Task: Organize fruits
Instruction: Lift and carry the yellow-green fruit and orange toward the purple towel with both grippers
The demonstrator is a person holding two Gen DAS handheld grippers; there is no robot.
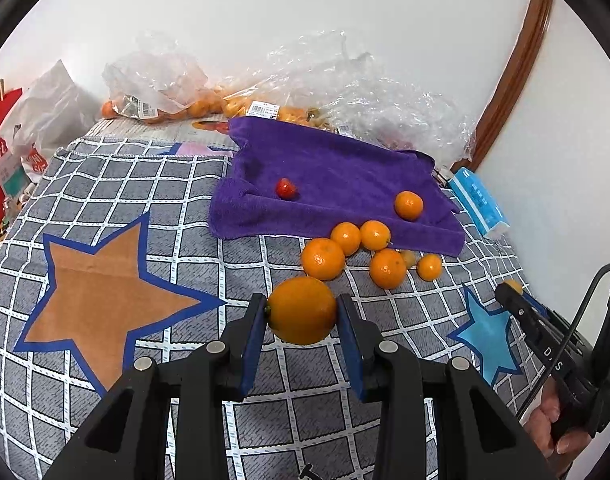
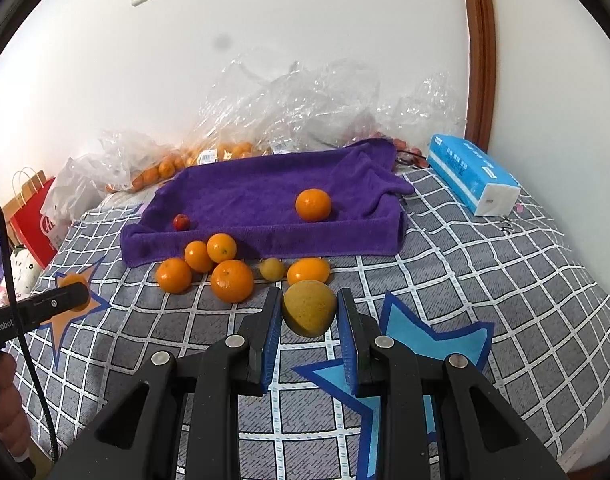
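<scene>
Presently, the left gripper is clamped on a large orange, its blue pads pressed against both sides of the fruit, which is held above the grey checked cloth with star patches. The right gripper is likewise closed around a yellowish fruit with a dull, speckled skin, also held clear of the cloth, above a light-blue star patch.

A purple towel lies spread toward the back of the surface, its front edge raised in a fold. On it rest one mandarin toward the right and one small red fruit near the left front fold, well apart from each other.

Just in front of the towel sits a loose cluster of mandarins on the checked cloth, several touching one another. Beside them lies a small yellowish fruit, and next to that another orange fruit, partly hidden behind the right gripper's load.

Behind the towel, against the white wall, lie crumpled clear plastic bags, some holding more oranges with price labels. A blue tissue pack lies to the right of the towel. A red paper bag stands at the far left.
</scene>
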